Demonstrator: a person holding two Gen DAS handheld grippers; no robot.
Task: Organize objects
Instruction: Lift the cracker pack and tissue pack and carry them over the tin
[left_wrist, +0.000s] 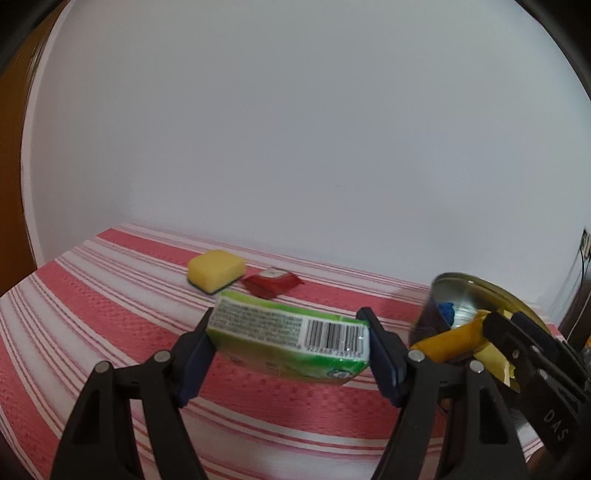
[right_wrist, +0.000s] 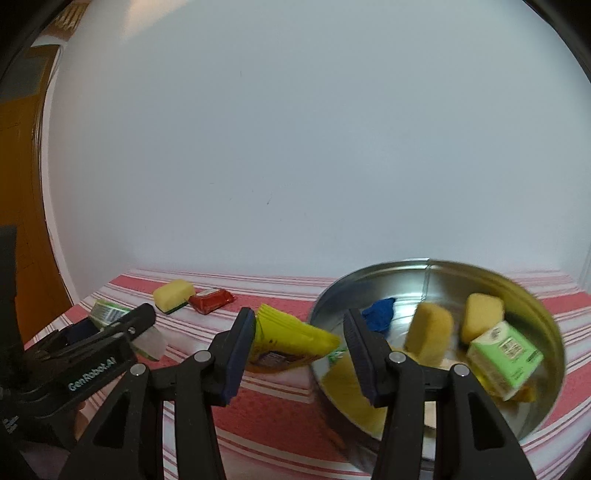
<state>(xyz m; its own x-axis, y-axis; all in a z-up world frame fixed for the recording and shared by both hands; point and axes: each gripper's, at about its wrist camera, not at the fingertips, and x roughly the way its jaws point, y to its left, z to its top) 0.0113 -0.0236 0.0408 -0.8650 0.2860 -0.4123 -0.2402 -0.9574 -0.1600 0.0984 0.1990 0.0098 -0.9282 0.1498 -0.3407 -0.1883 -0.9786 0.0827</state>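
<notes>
Left gripper (left_wrist: 288, 341): closed on the green box (left_wrist: 291, 334), held above the striped bench (left_wrist: 110, 295).
Right gripper (right_wrist: 299, 345): clamps the yellow packet (right_wrist: 288, 341), just beside the metal bowl (right_wrist: 546, 317).
Metal bowl: holds two sponges, a blue cloth (right_wrist: 378, 314), another green box.
Far side of the bench: yellow sponge (left_wrist: 216, 271) touching red sachet (left_wrist: 271, 282).

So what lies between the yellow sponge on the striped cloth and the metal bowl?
A red sachet lies right beside the yellow sponge; past it, only bare striped cloth up to the metal bowl. The right wrist view shows the whole stretch.
</notes>
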